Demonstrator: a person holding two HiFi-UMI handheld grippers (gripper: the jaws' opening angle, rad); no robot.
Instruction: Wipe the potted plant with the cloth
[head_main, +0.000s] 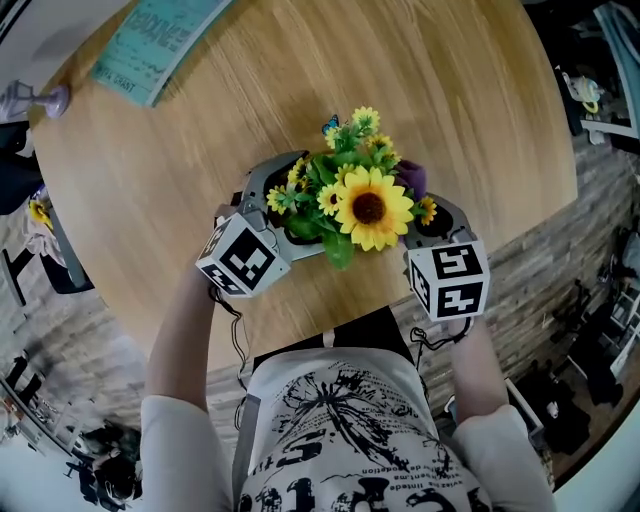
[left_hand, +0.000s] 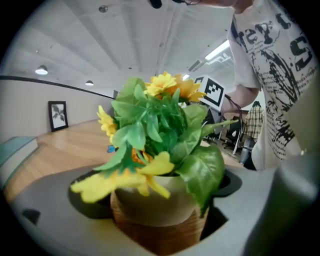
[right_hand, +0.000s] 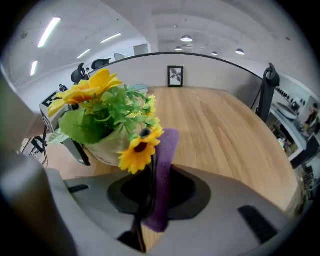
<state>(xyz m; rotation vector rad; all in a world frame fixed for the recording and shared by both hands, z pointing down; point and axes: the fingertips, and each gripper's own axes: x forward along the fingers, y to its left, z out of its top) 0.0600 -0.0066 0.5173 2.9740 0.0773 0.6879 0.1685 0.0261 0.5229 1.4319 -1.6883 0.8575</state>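
**Steadying the pot before the first wipe**

A person is standing at a round wooden table (head_main: 450, 100), working a hand-held gripper in each hand. The potted plant (head_main: 368, 207), a bunch of yellow sunflowers and green leaves in a pale pot (left_hand: 150, 200), is sitting on the table between the two grippers, close to the edge nearest the person.

The left gripper (head_main: 290, 205) is reaching in from the left with its jaws spread wide. They are straddling the pot, and dark gaps are showing on both sides, so the pads do not seem to be pressing on it. The right gripper (head_main: 432, 218) is pinching a purple cloth (right_hand: 162, 170) between jaws drawn together. The cloth is standing up just beside a small sunflower at the plant's right side.

Judging from this, the wiping itself is only now starting. The left gripper is getting ready to brace the pot while the cloth is arriving at the foliage. The next move is probably calling for a gentle close on the pot. A light stroke of the cloth along leaves and petals would follow, since the stems look flimsy and the pot could tip.

The table's near rim is lying close behind the pot, so any push toward the person is risking a fall. Beyond the plant, bare tabletop is offering plenty of room. A teal booklet (head_main: 160, 40) is lying well apart at the far left.
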